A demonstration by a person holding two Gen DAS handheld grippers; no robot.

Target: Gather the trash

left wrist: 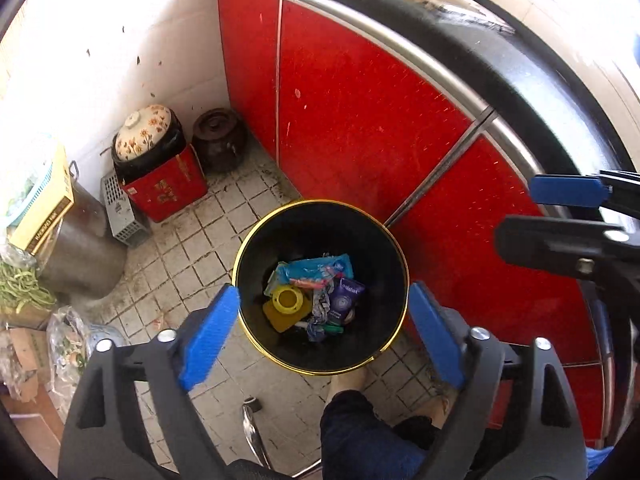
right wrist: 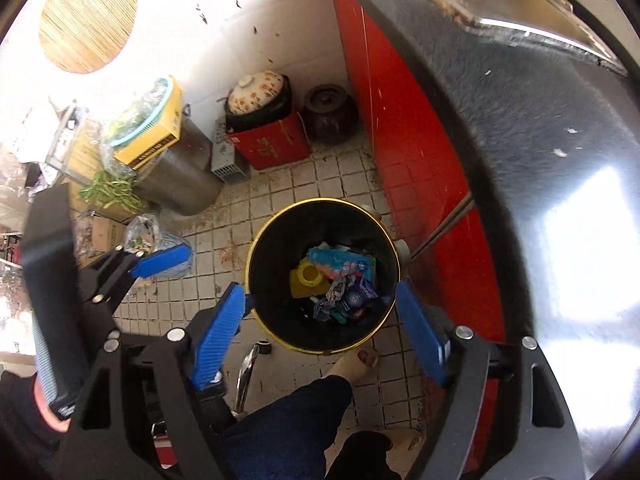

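— Where do we stand? Both claws hang over the black bin point(left wrist: 320, 216) with the gold rim, pointing steeply down. Our left gripper point(left wrist: 324, 320) has its blue pads spread wide with nothing between them, and our right gripper point(right wrist: 320, 320) is spread just as wide and just as empty.

— And the trash?

— Down at the bottom of the bin: a yellow plastic lid point(left wrist: 287, 305) at nine o'clock of the pile, a light-blue wrapper point(left wrist: 316, 269) at twelve, a purple pouch point(left wrist: 345, 296) at three, and crumpled foil point(left wrist: 320, 307) in the middle.

— How would we expect it to handle?

— Light, all of it, we judge. The wrapper and pouch are soft and slick film, likely to slide from the pads unless pinched on a fold. The lid looks stiff; we would take it across its edge.

— And the bin itself?

— Rigid, smooth-walled, probably light. We would grip its rim at six o'clock, nearest us, beside the bare foot point(right wrist: 354, 366).
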